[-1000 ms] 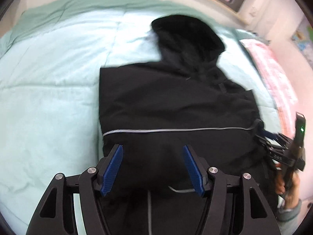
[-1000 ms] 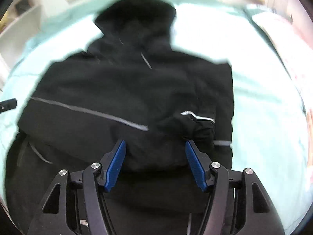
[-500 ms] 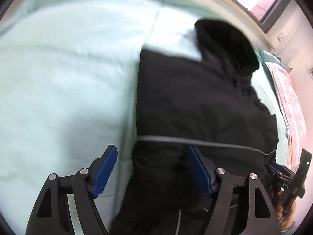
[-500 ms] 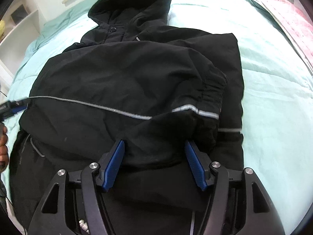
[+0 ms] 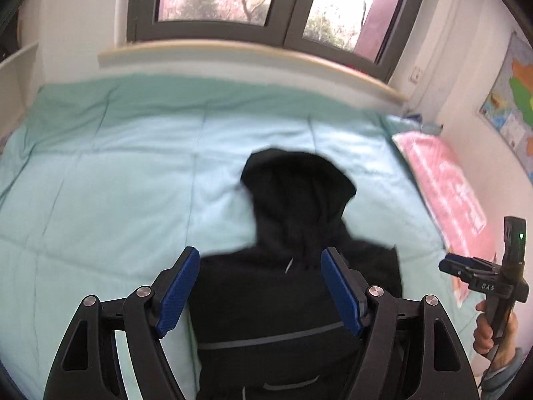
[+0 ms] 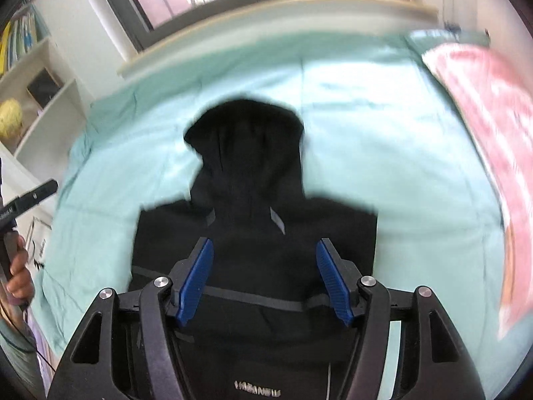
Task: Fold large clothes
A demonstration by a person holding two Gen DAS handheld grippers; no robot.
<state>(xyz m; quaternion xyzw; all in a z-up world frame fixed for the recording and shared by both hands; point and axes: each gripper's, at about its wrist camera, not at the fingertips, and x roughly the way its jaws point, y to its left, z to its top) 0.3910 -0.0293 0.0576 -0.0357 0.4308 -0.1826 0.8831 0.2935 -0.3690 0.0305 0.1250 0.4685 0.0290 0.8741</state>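
A black hooded jacket [image 5: 293, 286] with thin grey reflective stripes lies flat on the mint-green bed, hood pointing toward the window; it also shows in the right wrist view [image 6: 256, 240]. Both sleeves are folded in over the body. My left gripper [image 5: 260, 290] is open and empty, raised above the jacket's left side. My right gripper [image 6: 263, 280] is open and empty, raised above the jacket's middle. The right gripper also shows at the right edge of the left wrist view [image 5: 466, 266], off the jacket.
The mint-green quilt [image 5: 116, 183] covers the bed. A pink patterned pillow [image 5: 446, 193] lies along the right side. A window sill [image 5: 233, 53] and window are behind the bed. White shelves [image 6: 36, 106] stand at the left.
Both grippers have lifted and pulled back from the jacket, now tilted up so the window shows. The jacket lies as it did.
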